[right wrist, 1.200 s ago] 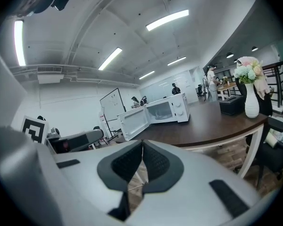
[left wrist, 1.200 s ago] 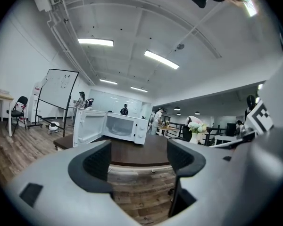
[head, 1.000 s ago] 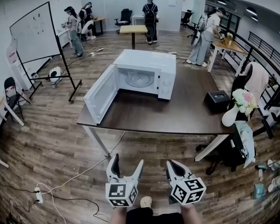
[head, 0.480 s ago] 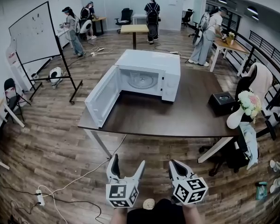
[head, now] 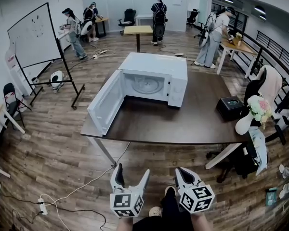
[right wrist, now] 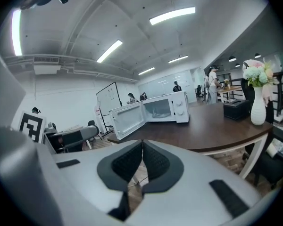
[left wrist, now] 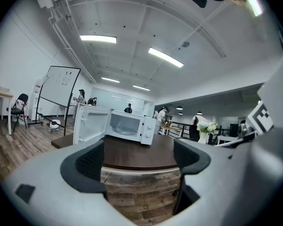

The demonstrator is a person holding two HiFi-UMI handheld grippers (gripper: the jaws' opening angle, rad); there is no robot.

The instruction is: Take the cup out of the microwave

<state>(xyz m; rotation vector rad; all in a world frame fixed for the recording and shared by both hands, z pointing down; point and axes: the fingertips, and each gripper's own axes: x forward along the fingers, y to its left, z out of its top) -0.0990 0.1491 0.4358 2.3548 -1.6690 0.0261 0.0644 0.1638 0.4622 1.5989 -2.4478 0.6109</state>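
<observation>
While the microwave (head: 151, 78) stands open on the surface (head: 183, 124), the left gripper (head: 131, 171) has just been opening its empty jaws; the right gripper (head: 184, 172) has clenched, empty jaws.

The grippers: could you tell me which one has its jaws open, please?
The left gripper: its jaws have just been opening and stand wide apart, empty; the right gripper has its jaws pressed together.
</observation>
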